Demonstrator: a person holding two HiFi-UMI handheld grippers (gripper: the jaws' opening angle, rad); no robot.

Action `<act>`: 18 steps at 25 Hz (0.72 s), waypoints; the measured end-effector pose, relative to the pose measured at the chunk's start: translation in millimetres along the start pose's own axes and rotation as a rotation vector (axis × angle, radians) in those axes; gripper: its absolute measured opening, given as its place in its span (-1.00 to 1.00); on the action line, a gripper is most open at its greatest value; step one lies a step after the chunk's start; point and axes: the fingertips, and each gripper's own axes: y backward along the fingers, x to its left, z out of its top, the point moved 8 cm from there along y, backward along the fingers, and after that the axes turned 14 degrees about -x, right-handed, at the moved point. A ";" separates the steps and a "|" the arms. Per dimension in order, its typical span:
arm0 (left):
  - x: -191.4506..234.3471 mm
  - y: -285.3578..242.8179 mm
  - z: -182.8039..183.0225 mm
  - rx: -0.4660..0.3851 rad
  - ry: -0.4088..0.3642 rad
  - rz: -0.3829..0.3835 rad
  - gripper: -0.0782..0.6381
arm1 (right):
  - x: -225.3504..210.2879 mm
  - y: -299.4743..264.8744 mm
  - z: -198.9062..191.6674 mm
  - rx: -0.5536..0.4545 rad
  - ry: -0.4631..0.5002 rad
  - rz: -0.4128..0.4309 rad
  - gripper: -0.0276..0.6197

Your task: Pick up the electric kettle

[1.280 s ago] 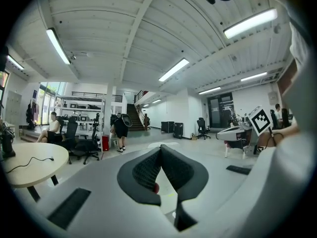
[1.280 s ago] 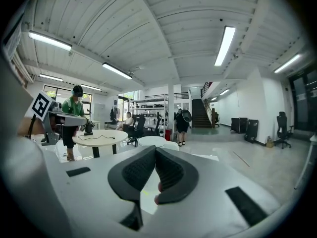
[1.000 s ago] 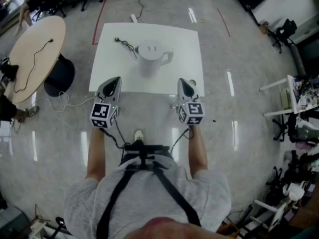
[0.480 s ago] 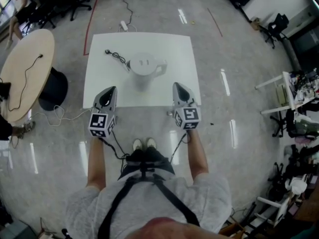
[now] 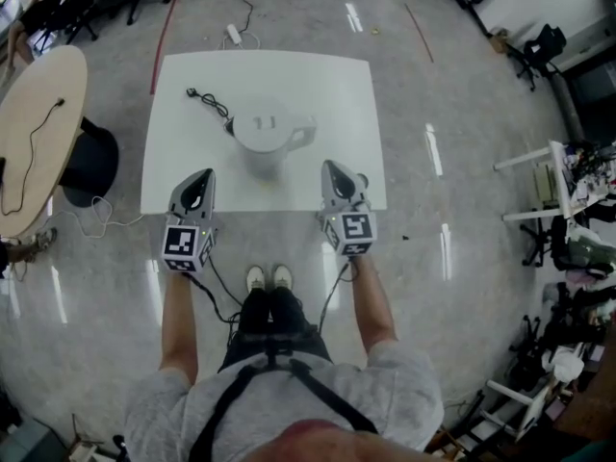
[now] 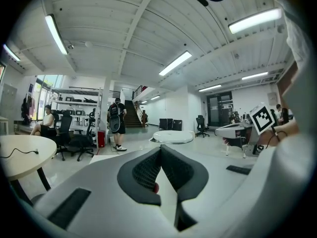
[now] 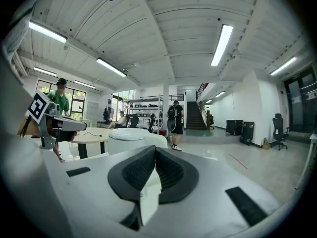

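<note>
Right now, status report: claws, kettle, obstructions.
Left claw shut, right claw shut, both empty. Electric kettle upright on white table, untouched. Power cord at kettle's far left, not blocking.

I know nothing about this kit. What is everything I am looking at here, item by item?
table: one, white, square, in front of the person
electric kettle: one, white, on the table, handle to the right in the head view
cord: one, black, with a plug, on the table left of the kettle
round table: one, light wood, at the left edge, with a black cable on it
power strip: one, white, on the floor beyond the table
office chair: several, black, in the far corners
bystander: one standing with a backpack, near the stairs
left tongs: grey, shut, empty, over the table's near edge
right tongs: grey, shut, empty, over the same edge
</note>
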 end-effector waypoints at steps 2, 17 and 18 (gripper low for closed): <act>-0.4 -5.3 -6.6 0.002 -0.005 -0.002 -0.76 | -3.2 -5.6 -8.9 0.009 0.003 0.005 -0.90; 6.8 -30.4 -41.0 0.016 -0.003 0.021 -0.76 | -17.2 -42.4 -48.9 -0.001 -0.093 0.000 -0.82; 7.6 -31.2 -43.3 0.016 -0.004 0.024 -0.76 | -17.0 -44.1 -50.4 -0.001 -0.089 0.000 -0.82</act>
